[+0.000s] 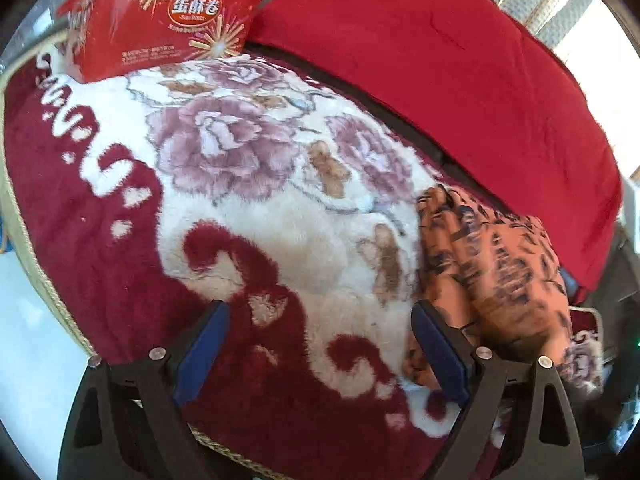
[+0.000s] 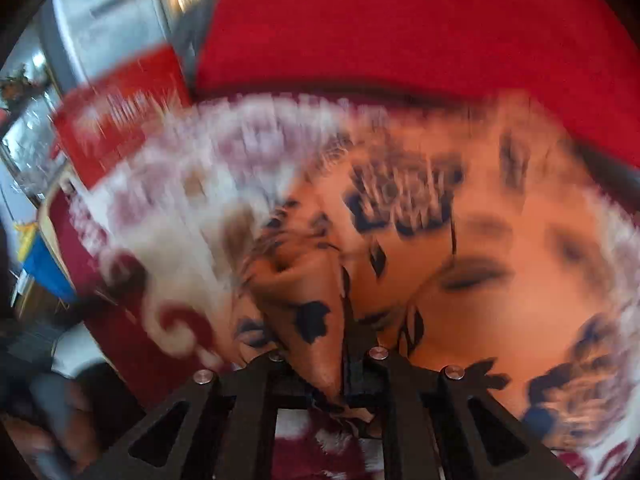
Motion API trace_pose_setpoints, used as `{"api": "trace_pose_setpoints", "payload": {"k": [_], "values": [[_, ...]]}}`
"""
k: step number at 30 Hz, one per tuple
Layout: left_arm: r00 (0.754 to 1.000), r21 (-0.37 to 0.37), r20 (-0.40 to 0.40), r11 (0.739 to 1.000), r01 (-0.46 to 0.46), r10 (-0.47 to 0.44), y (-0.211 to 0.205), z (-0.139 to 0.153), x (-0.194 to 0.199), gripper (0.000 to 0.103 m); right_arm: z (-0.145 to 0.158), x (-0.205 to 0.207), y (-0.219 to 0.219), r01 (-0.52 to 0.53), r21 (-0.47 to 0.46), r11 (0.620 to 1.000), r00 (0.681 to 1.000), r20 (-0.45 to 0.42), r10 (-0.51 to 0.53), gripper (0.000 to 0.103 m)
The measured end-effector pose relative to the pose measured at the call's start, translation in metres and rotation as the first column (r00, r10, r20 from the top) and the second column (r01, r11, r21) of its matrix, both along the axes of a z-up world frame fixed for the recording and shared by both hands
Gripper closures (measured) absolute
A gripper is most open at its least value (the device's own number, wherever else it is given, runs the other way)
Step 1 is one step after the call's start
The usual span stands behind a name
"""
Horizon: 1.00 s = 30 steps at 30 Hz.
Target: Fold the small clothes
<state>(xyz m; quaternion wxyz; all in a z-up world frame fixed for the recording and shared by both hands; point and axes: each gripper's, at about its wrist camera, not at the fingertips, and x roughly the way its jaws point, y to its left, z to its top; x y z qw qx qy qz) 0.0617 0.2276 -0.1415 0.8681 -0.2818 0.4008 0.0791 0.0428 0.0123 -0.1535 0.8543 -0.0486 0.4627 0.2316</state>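
Observation:
An orange garment with dark blue print [image 1: 492, 272] lies bunched at the right side of a plush red-and-cream flowered blanket [image 1: 248, 200]. My left gripper [image 1: 320, 344] stands open over the blanket with nothing between its blue pads; its right finger [image 1: 440, 352] sits against the garment's left edge. In the right wrist view, which is blurred, the same orange garment [image 2: 500, 248] spreads across the blanket, and my right gripper [image 2: 328, 364] is shut on a pinched fold of it that rises as a cone from the jaws.
A red snack box [image 1: 160, 16] stands at the blanket's far left corner. A large red cushion [image 1: 460, 72] runs along the back. The blanket's braided edge [image 1: 44, 280] drops off at the left to a pale floor. A person's dark sleeve and hand [image 2: 60, 420] show at lower left.

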Motion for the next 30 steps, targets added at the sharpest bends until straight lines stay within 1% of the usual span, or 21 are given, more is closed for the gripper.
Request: {"api": "trace_pose_setpoints", "payload": {"k": [2, 3, 5, 6, 7, 10, 13, 15, 16, 17, 19, 20, 21, 23, 24, 25, 26, 27, 28, 29, 30], "values": [[0.998, -0.054, 0.039, 0.997, 0.052, -0.05, -0.004, 0.006, 0.005, 0.011, 0.009, -0.004, -0.003, -0.001, 0.034, 0.999, 1.0, 0.025, 0.0, 0.087], [0.996, -0.071, 0.05, 0.995, 0.07, -0.067, -0.006, 0.008, 0.007, 0.011, 0.014, -0.003, -0.005, -0.01, 0.044, 0.999, 1.0, 0.03, 0.009, 0.08], [0.989, -0.128, 0.075, 0.982, 0.136, -0.127, -0.015, 0.012, 0.02, 0.011, 0.023, -0.005, -0.006, -0.05, 0.072, 0.996, 0.998, 0.037, 0.047, 0.053], [0.984, -0.162, 0.079, 0.972, 0.169, -0.158, -0.021, 0.014, 0.028, 0.011, 0.025, -0.006, -0.007, -0.056, 0.091, 0.994, 0.998, 0.034, 0.053, 0.032], [0.979, -0.188, 0.079, 0.962, 0.2, -0.188, -0.029, 0.015, 0.035, 0.011, 0.026, -0.009, -0.008, -0.056, 0.121, 0.991, 0.998, 0.037, 0.052, 0.028], [0.965, -0.238, 0.108, 0.936, 0.26, -0.24, -0.048, 0.02, 0.04, 0.011, 0.033, -0.025, -0.026, -0.027, 0.189, 0.982, 0.999, 0.037, 0.021, 0.028], [0.957, -0.219, 0.071, 0.931, 0.292, -0.283, -0.068, 0.015, 0.049, 0.011, 0.044, -0.045, -0.06, 0.038, 0.286, 0.958, 0.999, 0.021, -0.046, 0.028], [0.953, -0.223, 0.045, 0.927, 0.301, -0.298, -0.078, 0.01, 0.054, 0.013, 0.049, -0.052, -0.08, 0.063, 0.316, 0.947, 0.997, 0.028, -0.076, 0.028], [0.952, -0.224, 0.042, 0.925, 0.306, -0.305, -0.082, 0.009, 0.054, 0.023, 0.053, -0.056, -0.089, 0.076, 0.328, 0.942, 0.995, 0.032, -0.091, 0.028], [0.952, -0.215, 0.027, 0.928, 0.305, -0.306, -0.086, 0.007, 0.055, 0.03, 0.053, -0.056, -0.096, 0.088, 0.337, 0.937, 0.994, 0.032, -0.104, 0.028], [0.949, -0.209, -0.018, 0.929, 0.305, -0.315, -0.093, 0.001, 0.062, 0.067, 0.054, -0.057, -0.116, 0.116, 0.357, 0.927, 0.991, 0.018, -0.131, 0.028], [0.949, -0.198, -0.037, 0.933, 0.301, -0.314, -0.095, -0.001, 0.064, 0.083, 0.054, -0.056, -0.123, 0.125, 0.364, 0.923, 0.99, 0.012, -0.138, 0.028], [0.948, -0.185, -0.05, 0.936, 0.301, -0.315, -0.096, -0.001, 0.067, 0.086, 0.053, -0.054, -0.129, 0.135, 0.371, 0.919, 0.989, 0.005, -0.148, 0.028], [0.949, -0.177, -0.023, 0.936, 0.305, -0.314, -0.097, 0.011, 0.068, 0.089, 0.051, -0.053, -0.14, 0.162, 0.395, 0.904, 0.985, -0.01, -0.172, 0.028], [0.951, -0.132, 0.015, 0.942, 0.308, -0.309, -0.097, 0.026, 0.063, 0.089, 0.051, -0.049, -0.142, 0.166, 0.407, 0.898, 0.985, -0.017, -0.174, 0.028], [0.951, -0.069, 0.05, 0.949, 0.308, -0.305, -0.095, 0.042, 0.056, 0.089, 0.052, -0.048, -0.146, 0.171, 0.425, 0.889, 0.984, -0.023, -0.178, 0.028], [0.95, -0.022, 0.071, 0.952, 0.306, -0.304, -0.096, 0.053, 0.053, 0.089, 0.054, -0.047, -0.148, 0.171, 0.435, 0.884, 0.984, -0.024, -0.179, 0.028], [0.95, 0.01, 0.073, 0.952, 0.305, -0.305, -0.096, 0.056, 0.05, 0.089, 0.054, -0.045, -0.147, 0.168, 0.438, 0.883, 0.984, -0.021, -0.176, 0.028], [0.952, 0.035, 0.05, 0.953, 0.3, -0.301, -0.094, 0.05, 0.052, 0.089, 0.058, -0.045, -0.15, 0.161, 0.445, 0.881, 0.985, -0.011, -0.175, 0.028], [0.955, 0.032, 0.002, 0.955, 0.296, -0.296, -0.092, 0.036, 0.058, 0.089, 0.06, -0.044, -0.151, 0.16, 0.45, 0.879, 0.984, -0.004, -0.178, 0.028], [0.956, -0.02, -0.064, 0.958, 0.286, -0.287, -0.088, 0.012, 0.066, 0.089, 0.06, -0.041, -0.151, 0.163, 0.452, 0.877, 0.984, -0.006, -0.18, 0.028]]}}
